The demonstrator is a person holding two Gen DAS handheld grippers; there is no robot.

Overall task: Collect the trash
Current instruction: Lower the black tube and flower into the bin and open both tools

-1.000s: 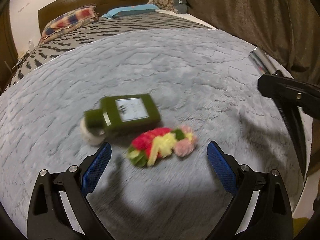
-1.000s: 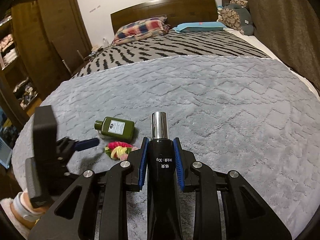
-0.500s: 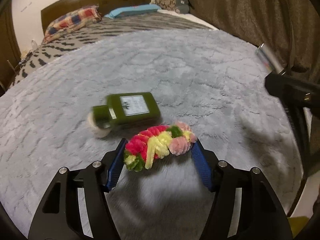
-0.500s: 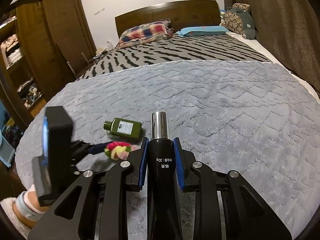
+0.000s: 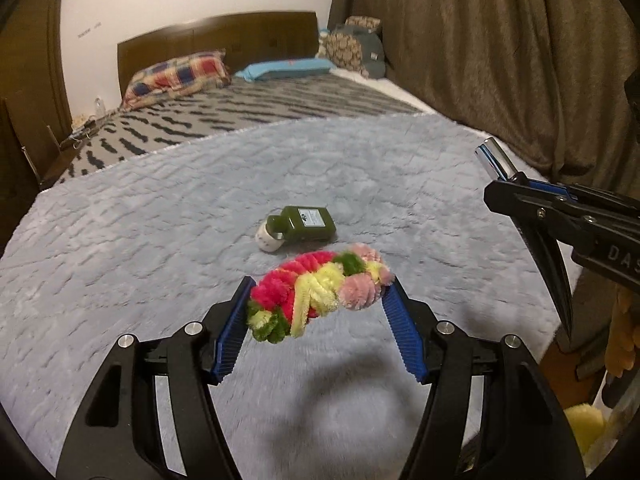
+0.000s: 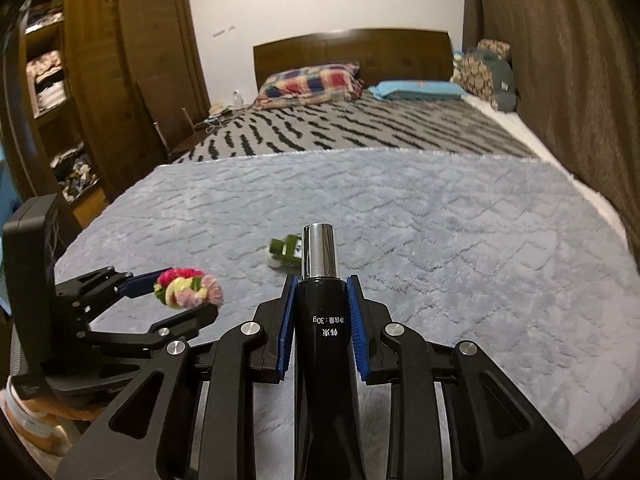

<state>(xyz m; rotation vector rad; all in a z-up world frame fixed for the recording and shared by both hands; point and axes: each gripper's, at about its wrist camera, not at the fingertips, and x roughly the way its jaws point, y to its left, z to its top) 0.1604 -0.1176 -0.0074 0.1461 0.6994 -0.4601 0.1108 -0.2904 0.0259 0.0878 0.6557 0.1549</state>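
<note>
My left gripper point(image 5: 318, 294) is shut on a fuzzy pipe-cleaner bundle point(image 5: 316, 290) of red, yellow, green and pink, held above the grey blanket point(image 5: 160, 240); the bundle also shows in the right wrist view point(image 6: 186, 286). A dark green bottle point(image 5: 306, 224) with a white cap lies on the blanket beyond it, partly hidden in the right wrist view point(image 6: 286, 248). My right gripper point(image 6: 320, 304) is shut on a black tube point(image 6: 322, 336) with a silver cap; the tube's cap shows at the right of the left wrist view point(image 5: 496, 160).
The bed runs back to a striped cover point(image 6: 340, 128), pillows point(image 6: 312, 82) and a wooden headboard point(image 6: 352, 50). Brown curtains point(image 5: 500, 60) hang along the right. A wooden wardrobe point(image 6: 100, 80) stands at the left. The blanket edge drops off near the right point(image 5: 560, 300).
My left gripper closed on the pipe-cleaner bundle and lifted it off the blanket, away from the green bottle. My right gripper still holds the black tube.
</note>
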